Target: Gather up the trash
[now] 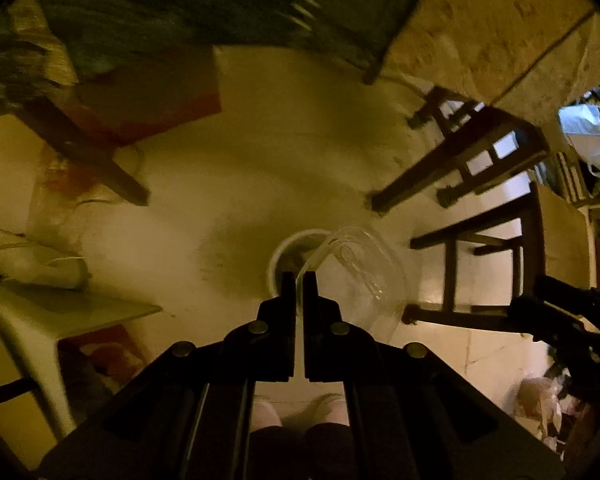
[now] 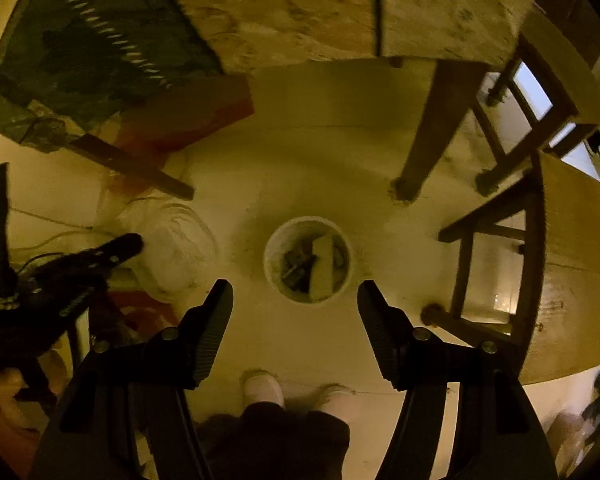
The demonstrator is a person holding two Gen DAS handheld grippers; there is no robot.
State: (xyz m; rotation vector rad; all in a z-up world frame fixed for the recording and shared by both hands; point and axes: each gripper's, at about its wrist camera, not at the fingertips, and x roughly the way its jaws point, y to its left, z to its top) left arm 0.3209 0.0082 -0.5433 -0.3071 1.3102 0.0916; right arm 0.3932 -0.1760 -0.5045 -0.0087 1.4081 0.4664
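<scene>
Since the left gripper point(image 1: 299, 280) pinches the clear plastic container point(image 1: 360, 276) by its rim over the bin point(image 2: 307, 260), it's ready to drop; the right gripper point(image 2: 296, 300) hangs released.

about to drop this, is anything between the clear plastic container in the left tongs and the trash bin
Nothing visible is. The clear plastic container, pinched by the left tongs, hangs over the white bin, whose mouth is open, part full of trash.
</scene>
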